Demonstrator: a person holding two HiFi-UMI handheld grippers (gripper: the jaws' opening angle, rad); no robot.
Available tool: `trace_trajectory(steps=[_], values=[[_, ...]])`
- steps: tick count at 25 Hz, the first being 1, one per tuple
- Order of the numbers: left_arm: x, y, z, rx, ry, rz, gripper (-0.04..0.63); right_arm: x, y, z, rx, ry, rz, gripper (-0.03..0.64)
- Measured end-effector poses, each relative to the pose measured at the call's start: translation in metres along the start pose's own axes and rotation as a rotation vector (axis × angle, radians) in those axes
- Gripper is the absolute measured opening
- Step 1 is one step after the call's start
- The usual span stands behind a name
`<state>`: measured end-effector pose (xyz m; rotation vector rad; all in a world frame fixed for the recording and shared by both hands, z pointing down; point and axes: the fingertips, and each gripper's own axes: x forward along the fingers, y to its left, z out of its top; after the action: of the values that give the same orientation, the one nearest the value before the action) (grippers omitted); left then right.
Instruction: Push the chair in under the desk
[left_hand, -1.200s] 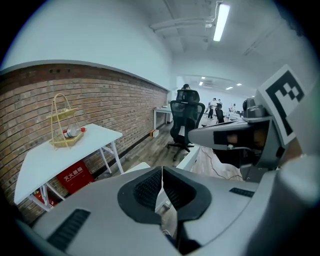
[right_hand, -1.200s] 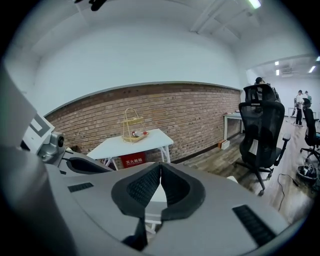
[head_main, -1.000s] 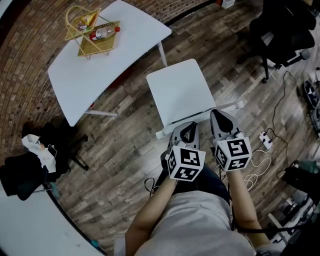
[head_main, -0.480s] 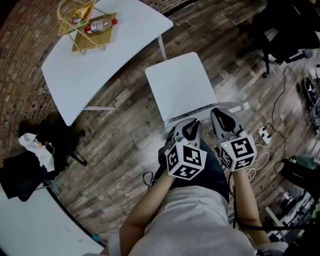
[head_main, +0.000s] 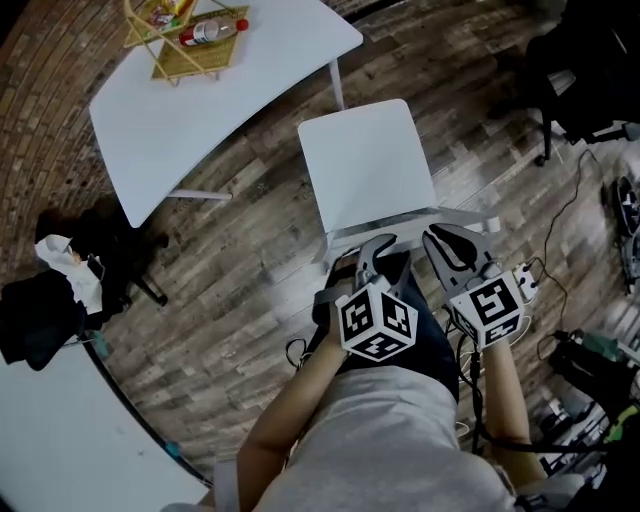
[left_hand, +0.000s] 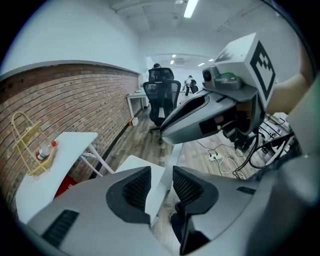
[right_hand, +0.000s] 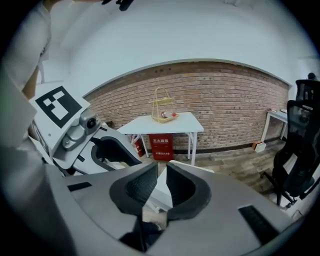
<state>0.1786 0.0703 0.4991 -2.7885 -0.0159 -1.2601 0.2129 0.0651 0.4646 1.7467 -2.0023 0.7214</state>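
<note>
The wooden floor (head_main: 250, 250) is filling the whole scene. The white surface (head_main: 200, 110) is standing at the far left, against the brick wall. The white chair (head_main: 365, 165) is standing on the floor to the right of that surface, near its right leg, with its seat wholly outside the surface. Its backrest (head_main: 400, 222) is facing me on the near side. A black office chair (head_main: 590, 70) is standing well apart at the far right.

I am holding both grippers at the top edge of the backrest, side by side.
- Left gripper (head_main: 378, 248): my jaws are opening. The backrest edge is sitting between them, and the pads are standing clear of it.
- Right gripper (head_main: 450, 240): my jaws are standing almost together, pinching the thin backrest edge.

A yellow wire basket (head_main: 185, 40) is resting on the far end of the surface, and a bottle (head_main: 210, 30) with a red cap is lying in it. A white power strip (head_main: 527, 280) is lying on the floor just right of the right gripper.
</note>
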Motion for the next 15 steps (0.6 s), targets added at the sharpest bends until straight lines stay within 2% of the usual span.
trace_trajectory(steps=[2, 4, 7, 12, 15], values=[[0.002, -0.005, 0.001, 0.018, 0.012, -0.013, 0.143, 0.002, 0.005, -0.002, -0.032, 0.031, 0.072, 0.143], [0.004, -0.008, -0.002, 0.078, 0.045, -0.01, 0.143, 0.004, 0.011, -0.003, -0.097, 0.07, 0.133, 0.149], [0.011, -0.004, -0.009, 0.178, 0.129, 0.033, 0.143, 0.006, 0.014, -0.007, -0.247, 0.136, 0.193, 0.179], [0.022, -0.003, -0.018, 0.18, 0.207, 0.02, 0.166, 0.01, 0.022, -0.021, -0.429, 0.207, 0.33, 0.218], [0.028, -0.006, -0.021, 0.214, 0.244, 0.003, 0.175, 0.012, 0.023, -0.037, -0.58, 0.305, 0.39, 0.222]])
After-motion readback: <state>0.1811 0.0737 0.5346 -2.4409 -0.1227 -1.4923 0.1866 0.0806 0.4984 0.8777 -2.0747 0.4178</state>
